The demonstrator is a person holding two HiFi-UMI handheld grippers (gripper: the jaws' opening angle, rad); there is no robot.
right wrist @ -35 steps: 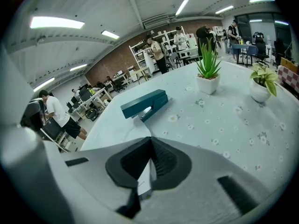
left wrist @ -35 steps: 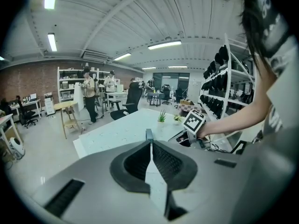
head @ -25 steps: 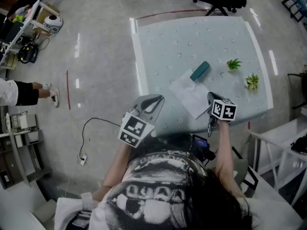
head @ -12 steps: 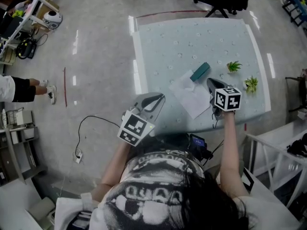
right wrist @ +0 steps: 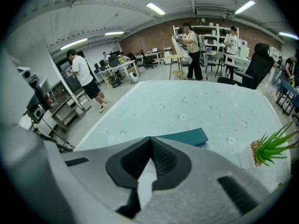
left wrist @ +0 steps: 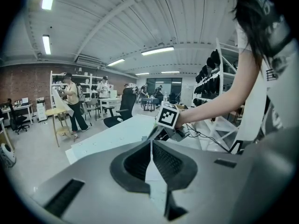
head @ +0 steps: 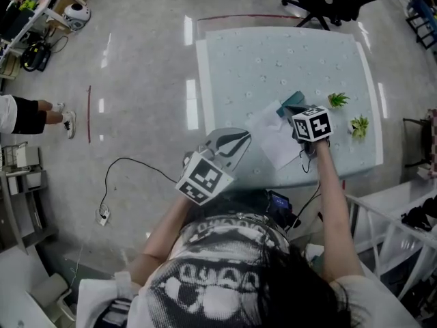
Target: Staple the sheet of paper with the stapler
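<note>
Here the right arm reaches straight out over the table (head: 273, 53). The right gripper (head: 295, 108) tilts steeply down, its jaws pressed together on nothing, with the teal stapler (right wrist: 187, 136) just beyond its tips and the sheet of paper (head: 270, 134) beneath. The left gripper (head: 240, 139), also closed and empty, is held back by the table's near edge.

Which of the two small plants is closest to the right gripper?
The far plant, the one set further in from the right edge of the table, just past the right gripper. The other plant sits out by that edge.
</note>
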